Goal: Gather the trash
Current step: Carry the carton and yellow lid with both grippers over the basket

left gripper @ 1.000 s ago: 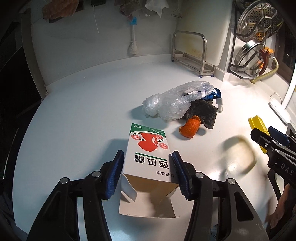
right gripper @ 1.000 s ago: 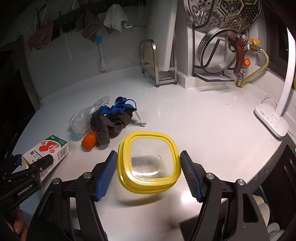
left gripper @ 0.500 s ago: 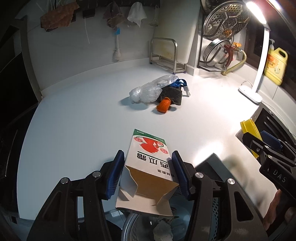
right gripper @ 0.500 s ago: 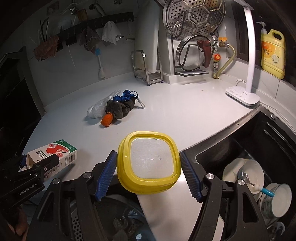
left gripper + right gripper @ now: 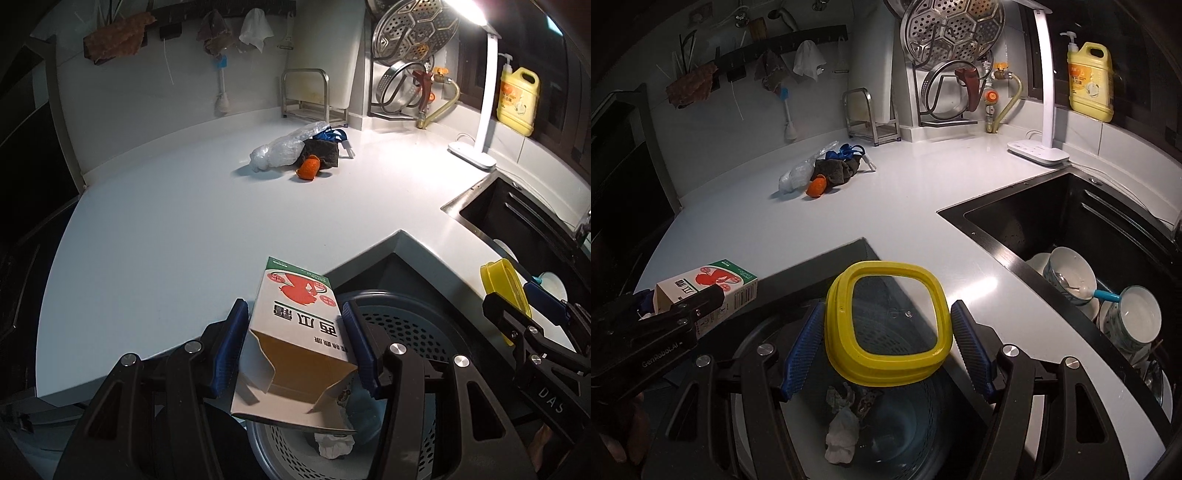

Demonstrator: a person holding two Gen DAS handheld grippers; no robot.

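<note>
My left gripper (image 5: 293,345) is shut on an opened white carton (image 5: 295,339) with a red print and green stripe, held above the perforated trash bin (image 5: 417,328). The same carton (image 5: 713,288) shows at the left of the right wrist view. My right gripper (image 5: 886,343) is shut on a yellow-rimmed clear lid (image 5: 886,325), also over the bin (image 5: 908,417), where crumpled white paper (image 5: 842,435) lies. On the white counter, far back, sits a pile: a clear plastic bag (image 5: 280,151), a dark cloth (image 5: 325,151), an orange piece (image 5: 308,168) and a blue strap (image 5: 334,134).
A black sink (image 5: 1082,236) with dirty bowls (image 5: 1071,273) lies to the right. A white lamp base (image 5: 1038,153), yellow detergent bottle (image 5: 1089,86), steel rack (image 5: 871,118) and steamer rack (image 5: 949,33) line the back wall. The counter (image 5: 166,229) has a cut-out corner over the bin.
Both grippers drew back from the counter with the carton and the lid until both hang over the bin. The trash pile looks farther away. Both grips are unchanged.
</note>
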